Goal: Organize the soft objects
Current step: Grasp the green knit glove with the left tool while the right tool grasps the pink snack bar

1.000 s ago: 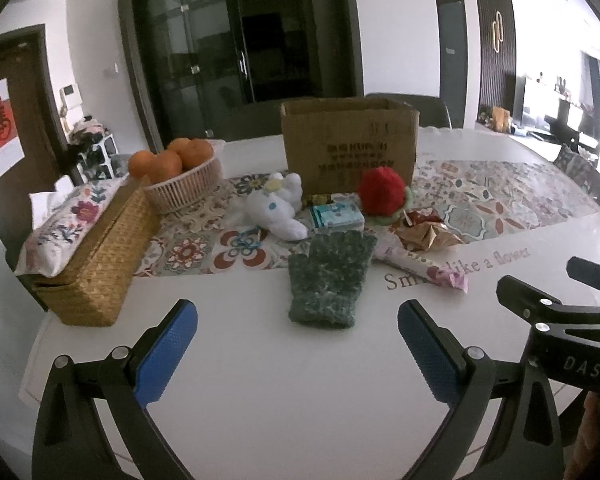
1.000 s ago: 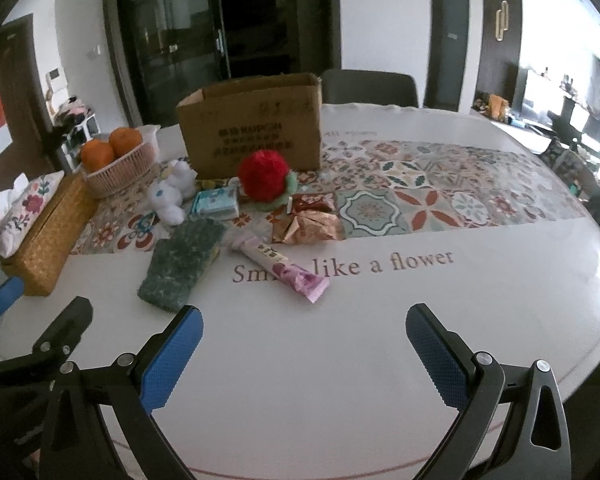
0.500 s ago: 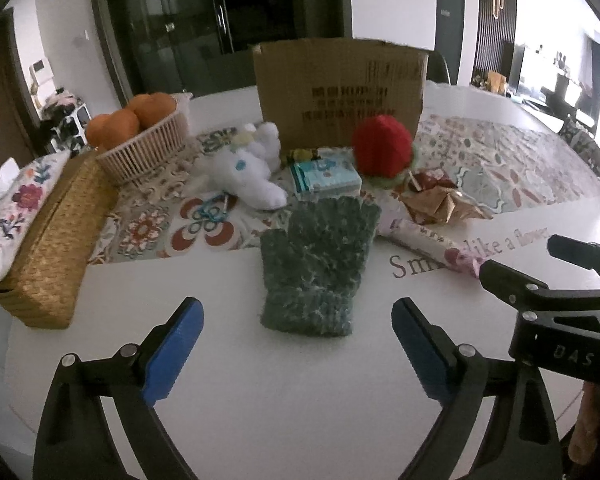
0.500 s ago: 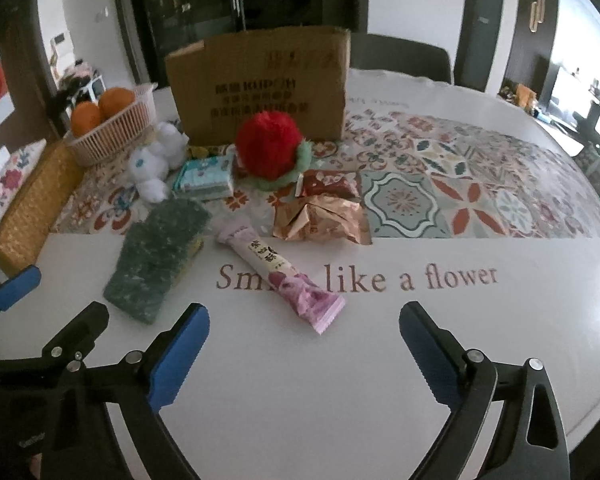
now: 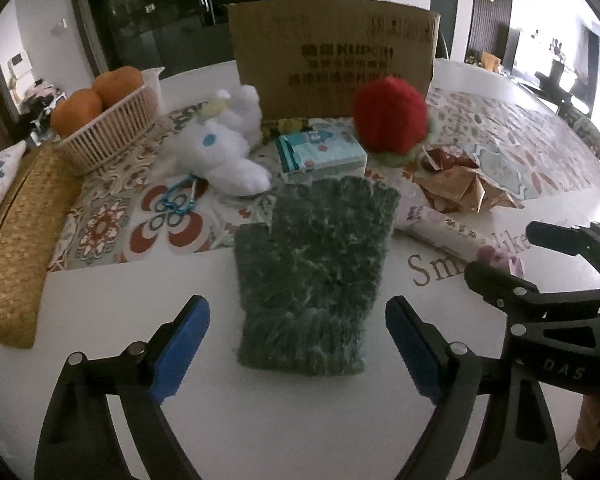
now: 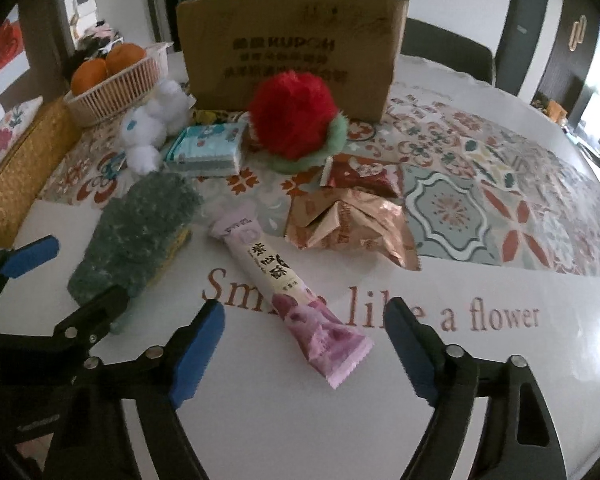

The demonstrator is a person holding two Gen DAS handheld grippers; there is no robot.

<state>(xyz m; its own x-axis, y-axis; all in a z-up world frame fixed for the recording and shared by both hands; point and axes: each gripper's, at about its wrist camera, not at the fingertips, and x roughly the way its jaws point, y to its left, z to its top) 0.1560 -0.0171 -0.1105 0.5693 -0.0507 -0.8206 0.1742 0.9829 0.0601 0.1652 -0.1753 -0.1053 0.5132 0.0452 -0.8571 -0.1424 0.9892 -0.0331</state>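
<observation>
A dark green knitted glove (image 5: 312, 272) lies flat on the white table; it also shows in the right wrist view (image 6: 136, 236). My left gripper (image 5: 296, 340) is open, its blue pads on either side of the glove's cuff. Behind the glove lie a white plush toy (image 5: 224, 148), a red fluffy ball (image 5: 390, 118) and an open cardboard box (image 5: 332, 52). My right gripper (image 6: 304, 344) is open around the lower end of a pink snack bar (image 6: 292, 300). The plush toy (image 6: 148, 132), the red ball (image 6: 292, 116) and the box (image 6: 288, 48) show there too.
A tissue pack (image 5: 320, 152), crumpled snack wrappers (image 6: 348, 224), a basket of oranges (image 5: 108, 120) and a woven tissue box (image 5: 16, 240) stand around. A blue carabiner (image 5: 178, 200) lies by the plush toy. A patterned runner (image 6: 480, 200) crosses the table.
Both grippers have moved forward and lower toward the table. The left one now brackets the glove's cuff; the right one has closed in on the pink snack bar. Nothing has been gripped.
</observation>
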